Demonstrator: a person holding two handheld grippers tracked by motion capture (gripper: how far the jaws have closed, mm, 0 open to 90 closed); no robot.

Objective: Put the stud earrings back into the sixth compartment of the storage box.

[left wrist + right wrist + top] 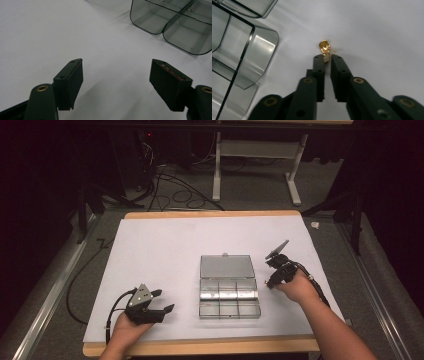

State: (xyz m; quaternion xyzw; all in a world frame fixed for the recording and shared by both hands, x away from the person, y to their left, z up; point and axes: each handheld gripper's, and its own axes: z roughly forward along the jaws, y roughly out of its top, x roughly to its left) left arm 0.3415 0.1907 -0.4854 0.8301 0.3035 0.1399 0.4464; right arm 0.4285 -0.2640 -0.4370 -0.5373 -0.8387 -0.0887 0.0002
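1. High view: white table sheet point(165, 250) across the middle of the frame, with a clear compartment box point(229, 292) at centre, its lid folded back toward the top of the frame.
2. Right gripper point(270, 282) sits at centre right of the high view, just right of the box's right edge, tips angled down at the sheet; the person's right hand point(299, 289) holds it from the lower right.
3. Right gripper view: jaws drawn together on a small gold piece point(325, 47) at frame centre – its lower end is pinched between the tips, and its shiny upper part sticks out beyond them.
4. The gold piece is down at the white sheet, outside the box, near its rounded corner wall at the left of the right gripper view. Whether it touches the sheet I cannot tell.
5. Left gripper point(161, 301) is at lower left of the high view, well left of the box, held by the left hand point(129, 329) at the bottom edge.
6. Left gripper view: jaws wide apart, nothing between them – bare white sheet ahead, the box's rounded compartments at upper right.
7. The box compartments look empty in all views.
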